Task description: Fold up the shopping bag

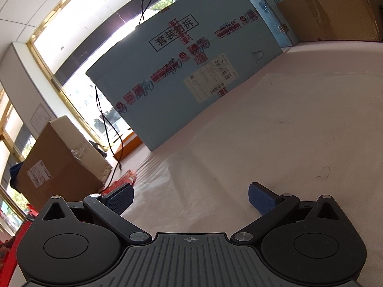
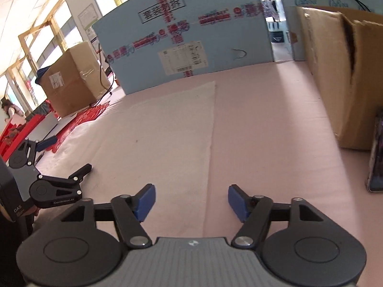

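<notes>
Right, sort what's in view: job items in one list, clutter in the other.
Job: bag, lying flat on the pink table; left gripper and right gripper, both with jaws open.

Clutter: blue box, brown box, cable, phone.

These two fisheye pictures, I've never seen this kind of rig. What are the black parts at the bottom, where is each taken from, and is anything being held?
Each picture comes from a camera mounted on a hand-held gripper, looking forward along its two blue-padded fingers. One shows the left gripper, the other the right gripper. Both are open and hold nothing. Below them a pale, thin shopping bag lies flat on the pink table. A big blue box and a brown cardboard box stand behind.
</notes>
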Tool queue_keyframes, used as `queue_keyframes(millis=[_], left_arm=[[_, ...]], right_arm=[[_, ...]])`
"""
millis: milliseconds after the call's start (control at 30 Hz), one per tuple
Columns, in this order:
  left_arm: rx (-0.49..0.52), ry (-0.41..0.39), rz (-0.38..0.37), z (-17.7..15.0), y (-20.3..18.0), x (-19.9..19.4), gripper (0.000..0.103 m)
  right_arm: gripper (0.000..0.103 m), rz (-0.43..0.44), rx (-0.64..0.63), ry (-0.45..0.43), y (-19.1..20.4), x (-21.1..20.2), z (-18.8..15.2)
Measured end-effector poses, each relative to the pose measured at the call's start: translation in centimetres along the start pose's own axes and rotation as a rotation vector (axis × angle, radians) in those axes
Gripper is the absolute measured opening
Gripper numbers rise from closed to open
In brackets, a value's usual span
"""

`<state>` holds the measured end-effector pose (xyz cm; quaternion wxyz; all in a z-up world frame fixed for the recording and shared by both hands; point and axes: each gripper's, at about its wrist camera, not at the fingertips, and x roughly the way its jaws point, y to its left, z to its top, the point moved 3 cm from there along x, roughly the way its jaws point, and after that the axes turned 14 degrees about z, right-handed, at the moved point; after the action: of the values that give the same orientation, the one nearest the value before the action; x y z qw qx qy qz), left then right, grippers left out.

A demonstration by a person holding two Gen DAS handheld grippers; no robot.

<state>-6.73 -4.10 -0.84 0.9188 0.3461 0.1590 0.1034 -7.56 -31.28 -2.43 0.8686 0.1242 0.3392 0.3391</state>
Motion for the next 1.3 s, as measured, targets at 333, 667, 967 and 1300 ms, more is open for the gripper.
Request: queue_keyframes(millis=[333,667,967,1300], left_arm=[[0.005,0.001,0.006,0.0,0.2,-0.4,0.103],[0.034,-0.034,-0.031,1.0,-0.7,0.2,0.103],[0.067,-0.052,0.021,1.0,-1.0,-0.6,0.103],[0.041,-0.008,0.032,-1.3,1.2,-2.6,0.103]], right_arm=[[0.004,-0.068,-0.23,-0.089,3.6,1.0,-0.2],[0.0,-0.366,-0.154,-0.154,-0.3,-4.6,-1.8],[0.053,-0.184,0.101,-0.144,-1.8,-7.9,-1.9],[0.063,-0.247,-0.053,-0.098,1.5,-4.1,-3.0]])
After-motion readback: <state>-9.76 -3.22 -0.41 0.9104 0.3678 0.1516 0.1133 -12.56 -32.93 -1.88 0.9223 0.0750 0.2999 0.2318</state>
